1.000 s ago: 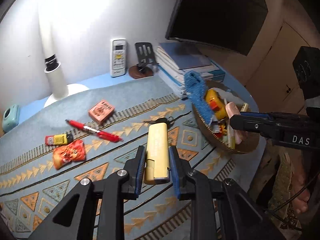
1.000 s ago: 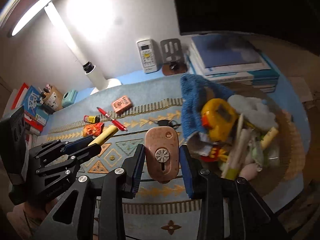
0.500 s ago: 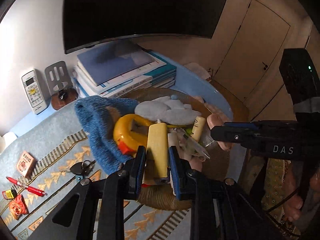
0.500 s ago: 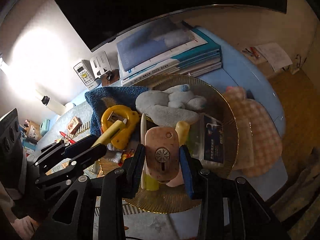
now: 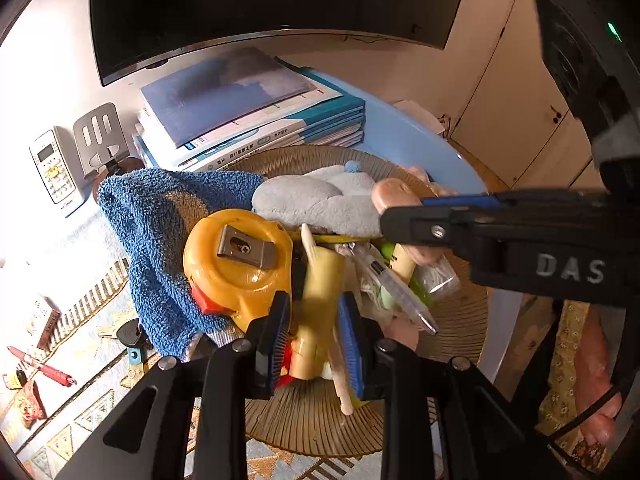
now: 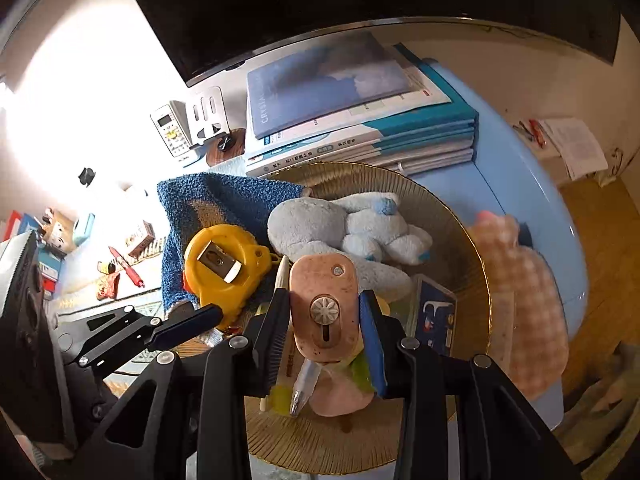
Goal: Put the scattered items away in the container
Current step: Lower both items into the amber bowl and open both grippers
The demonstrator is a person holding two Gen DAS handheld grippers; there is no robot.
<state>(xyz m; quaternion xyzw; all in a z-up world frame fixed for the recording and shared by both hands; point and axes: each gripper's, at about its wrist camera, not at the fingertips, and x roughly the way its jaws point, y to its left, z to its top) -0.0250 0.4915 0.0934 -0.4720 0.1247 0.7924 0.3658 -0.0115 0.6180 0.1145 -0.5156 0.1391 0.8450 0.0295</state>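
On the patterned mat at the table's left edge, a red pen [image 5: 40,366], a small orange box [image 5: 43,318] and a snack packet [image 5: 33,402] lie scattered, well apart from the woven basket [image 5: 304,420]. A blue towel [image 5: 160,240] drapes over the basket's left rim, touching a yellow tape measure [image 5: 236,260] inside. Above the basket's near rim, the left gripper [image 5: 314,336] has its jaws slightly apart around a pale yellow lighter-shaped case [image 5: 320,300]; whether the pads still press it cannot be told. To the right, the right gripper [image 6: 324,328] clenches a pink oval case [image 6: 324,304] over the basket's middle, above a clear pen [image 6: 302,390] and beside a grey-blue plush toy [image 6: 320,224]. A stack of blue books [image 6: 352,120] sits at the table's far edge; a checked cloth [image 6: 528,300] lies by the basket's right rim.
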